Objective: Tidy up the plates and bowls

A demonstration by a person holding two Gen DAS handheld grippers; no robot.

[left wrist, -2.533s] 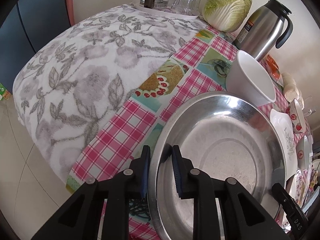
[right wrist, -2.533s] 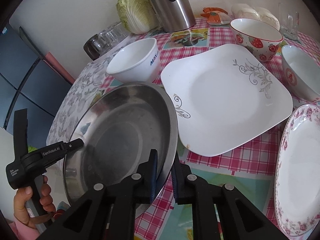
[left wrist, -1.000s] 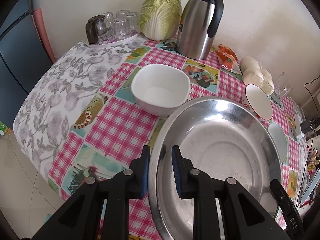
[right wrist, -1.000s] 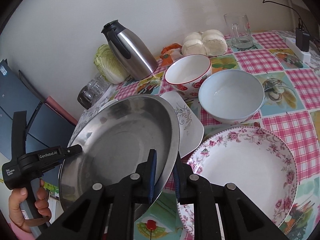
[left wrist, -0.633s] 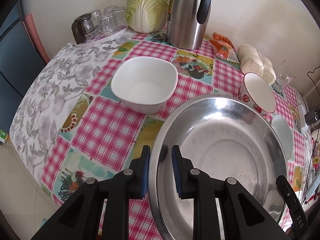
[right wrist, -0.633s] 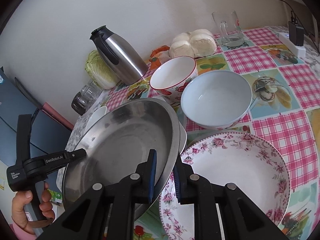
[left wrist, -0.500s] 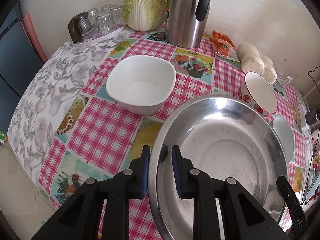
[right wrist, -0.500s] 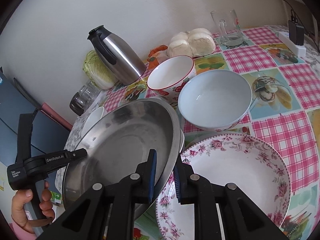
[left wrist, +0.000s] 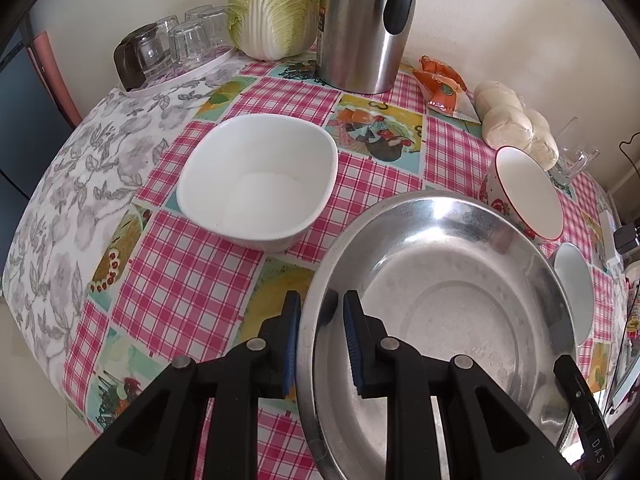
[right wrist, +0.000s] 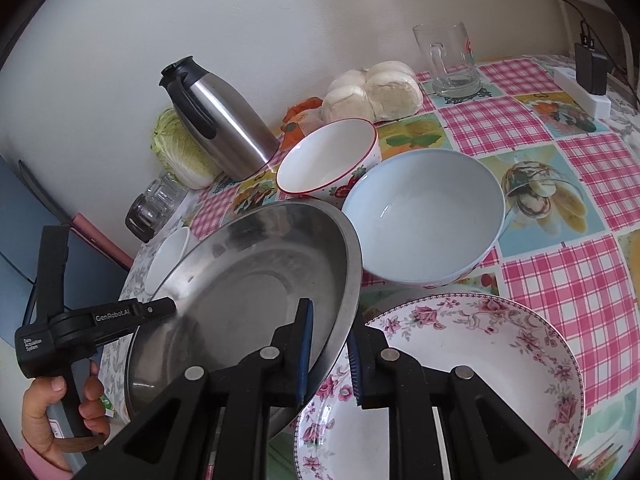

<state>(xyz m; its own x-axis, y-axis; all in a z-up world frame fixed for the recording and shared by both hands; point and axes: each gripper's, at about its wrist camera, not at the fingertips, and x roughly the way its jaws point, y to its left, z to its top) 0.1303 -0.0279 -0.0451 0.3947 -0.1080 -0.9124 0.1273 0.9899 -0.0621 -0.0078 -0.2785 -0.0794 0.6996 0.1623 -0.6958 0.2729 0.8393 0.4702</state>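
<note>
A wide steel basin [left wrist: 448, 320] hangs tilted above the table, held from both sides. My left gripper [left wrist: 320, 308] is shut on its near rim in the left wrist view. My right gripper [right wrist: 330, 344] is shut on the opposite rim [right wrist: 348, 280], above the left edge of a pink-flowered plate [right wrist: 472, 380]. A white square bowl [left wrist: 256, 184] sits left of the basin. Behind it stand a strawberry-patterned bowl [right wrist: 328, 156] and a pale blue bowl [right wrist: 424, 216]. A hand [right wrist: 52, 412] holds the left gripper's handle.
Along the wall stand a steel kettle [left wrist: 360, 24], a cabbage [left wrist: 272, 4], a tray of glasses [left wrist: 172, 48], a snack packet [left wrist: 440, 84], buns [right wrist: 372, 92] and a glass mug [right wrist: 452, 60]. A power strip [right wrist: 584, 92] lies far right. The checked tablecloth [left wrist: 192, 272] drops off at left.
Both grippers carried the basin rightward along the table and a little lower. The white square plate has gone from sight under the basin. Both grips are unchanged.
</note>
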